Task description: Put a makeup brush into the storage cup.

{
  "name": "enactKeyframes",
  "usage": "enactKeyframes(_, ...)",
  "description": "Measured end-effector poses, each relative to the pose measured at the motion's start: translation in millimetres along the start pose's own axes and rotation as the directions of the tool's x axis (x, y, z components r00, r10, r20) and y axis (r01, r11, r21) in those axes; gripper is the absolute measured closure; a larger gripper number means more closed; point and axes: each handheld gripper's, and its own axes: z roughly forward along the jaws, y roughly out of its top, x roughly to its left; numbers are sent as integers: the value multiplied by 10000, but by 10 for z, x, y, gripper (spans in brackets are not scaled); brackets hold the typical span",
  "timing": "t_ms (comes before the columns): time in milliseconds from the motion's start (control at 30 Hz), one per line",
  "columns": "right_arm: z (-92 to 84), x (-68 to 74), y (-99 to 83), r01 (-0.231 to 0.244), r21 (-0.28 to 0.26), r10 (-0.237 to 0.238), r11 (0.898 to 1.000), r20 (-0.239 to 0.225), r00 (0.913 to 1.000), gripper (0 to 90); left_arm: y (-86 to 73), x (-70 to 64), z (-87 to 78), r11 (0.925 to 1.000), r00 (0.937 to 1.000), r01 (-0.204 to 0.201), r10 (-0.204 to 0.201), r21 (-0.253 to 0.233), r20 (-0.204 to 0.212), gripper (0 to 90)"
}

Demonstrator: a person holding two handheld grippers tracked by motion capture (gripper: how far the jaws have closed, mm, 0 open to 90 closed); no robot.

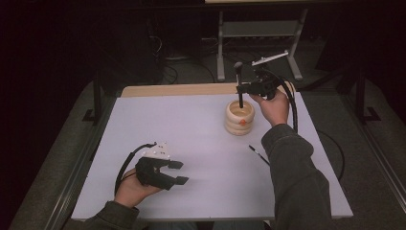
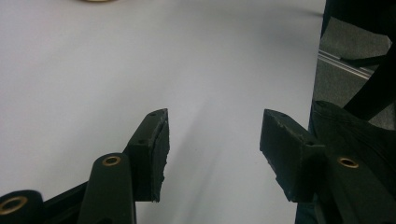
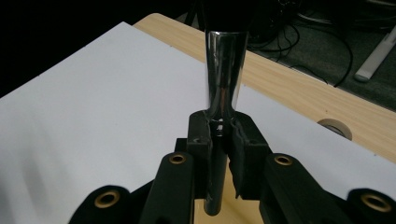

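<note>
Overhead, the right gripper clamps a slim makeup brush with a shiny metal ferrule upright, its lower end dipping into a stacked wooden-ring holder at the far side of the white table. Near the front left, the left gripper rests with jaws spread wide, holding nothing. A thin black pen lies beside the right sleeve.

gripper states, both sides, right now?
Left gripper: open, jaws wide apart, nothing between them, low over the white table.
Right gripper: shut on a brush by its handle, held upright above the wooden holder.
</note>
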Motion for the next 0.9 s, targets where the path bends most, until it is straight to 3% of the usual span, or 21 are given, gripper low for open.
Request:
enactKeyframes(633,53,-31,-105,-21,-100,22,9999,47,10000,781,-1,7,-1,10000,10000,-75,75,15,0,421)
enactKeyframes(900,120,-36,-202,-273,-27,273,9996,-34,9996,781,-2,13,0,9999,9999,-104,104,87,-4,421)
